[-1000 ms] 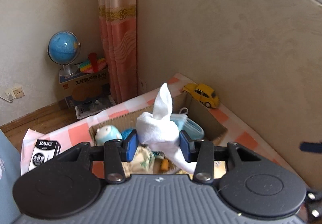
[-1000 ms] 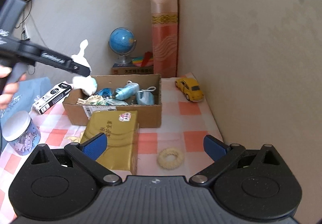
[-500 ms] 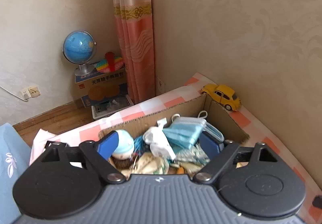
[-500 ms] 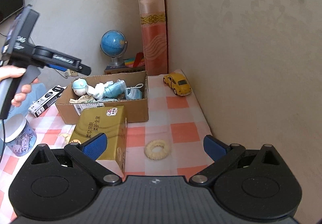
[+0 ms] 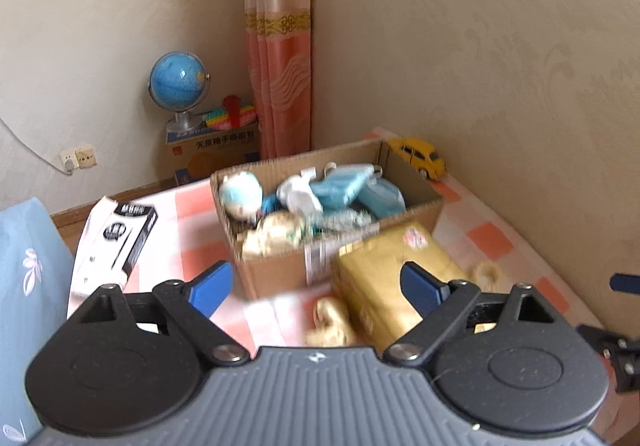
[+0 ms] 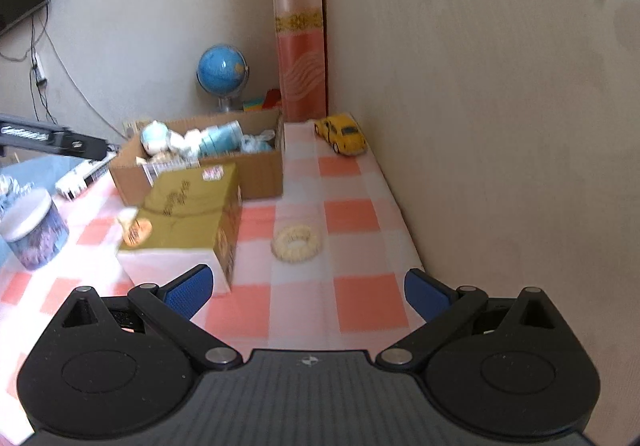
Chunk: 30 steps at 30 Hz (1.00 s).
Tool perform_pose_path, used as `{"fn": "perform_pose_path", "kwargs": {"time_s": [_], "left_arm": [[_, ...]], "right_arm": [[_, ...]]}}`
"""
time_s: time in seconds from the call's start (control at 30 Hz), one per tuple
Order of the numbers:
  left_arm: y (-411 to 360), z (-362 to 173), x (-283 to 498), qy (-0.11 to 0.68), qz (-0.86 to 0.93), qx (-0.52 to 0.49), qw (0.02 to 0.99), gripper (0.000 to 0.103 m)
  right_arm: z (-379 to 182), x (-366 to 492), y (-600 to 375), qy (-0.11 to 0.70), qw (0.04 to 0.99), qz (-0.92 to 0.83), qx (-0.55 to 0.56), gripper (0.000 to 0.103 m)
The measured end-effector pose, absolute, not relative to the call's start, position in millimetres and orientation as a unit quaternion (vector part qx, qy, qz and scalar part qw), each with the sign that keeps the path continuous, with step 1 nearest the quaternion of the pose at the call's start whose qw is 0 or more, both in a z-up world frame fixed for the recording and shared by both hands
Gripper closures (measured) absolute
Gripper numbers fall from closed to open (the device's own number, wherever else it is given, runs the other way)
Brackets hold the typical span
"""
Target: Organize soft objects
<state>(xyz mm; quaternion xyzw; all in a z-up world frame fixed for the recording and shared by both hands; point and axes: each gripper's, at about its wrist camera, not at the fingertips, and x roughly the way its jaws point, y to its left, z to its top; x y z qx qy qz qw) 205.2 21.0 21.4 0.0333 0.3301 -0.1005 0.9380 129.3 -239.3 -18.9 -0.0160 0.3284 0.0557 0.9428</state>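
A cardboard box (image 5: pixel 280 270) on the checked cloth holds soft things: a white cloth (image 5: pixel 298 195), blue face masks (image 5: pixel 344 187), a pale blue plush head (image 5: pixel 240 191). It also shows in the right wrist view (image 6: pixel 264 169). My left gripper (image 5: pixel 316 286) is open and empty, pulled back in front of the box. My right gripper (image 6: pixel 308 290) is open and empty above the cloth. A cream scrunchie ring (image 6: pixel 296 242) lies ahead of it. A small tan soft thing (image 5: pixel 330 322) lies beside the gold box (image 5: pixel 384 278).
A yellow toy car (image 6: pixel 342 133) stands by the wall. A black-and-white carton (image 5: pixel 116 242) and a lidded jar (image 6: pixel 32 230) sit at the left. A globe (image 5: pixel 178 85) stands on a box behind the table. The wall runs close along the right.
My left gripper opened and let the white cloth drop into the box, then drew back from it. My right gripper moved nearer the scrunchie.
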Motion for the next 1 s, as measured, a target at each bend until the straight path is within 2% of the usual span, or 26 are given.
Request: {"fn": "perform_pose_path", "kwargs": {"time_s": [0.33,0.57,0.8,0.9,1.0], "left_arm": [[21,-26,180,0.356,-0.078,0.041,0.93,0.012],[23,-51,187,0.366,-0.071,0.033,0.927,0.016],[21,-57,198,0.36,-0.086,0.033,0.928,0.041],[20,-55,201,0.353,-0.096,0.036,0.93,0.042],[19,-57,206,0.355,-0.104,0.04,0.928,0.049]], "right_arm": [[-55,126,-239,0.365,0.928,0.058,-0.046,0.0],[-70,129,-238,0.38,0.921,0.065,-0.057,0.0],[-77,133,-236,0.389,0.917,0.067,-0.063,0.0],[-80,135,-236,0.393,0.915,0.066,-0.065,0.0],[-80,135,-236,0.393,0.915,0.068,-0.062,0.0]]}}
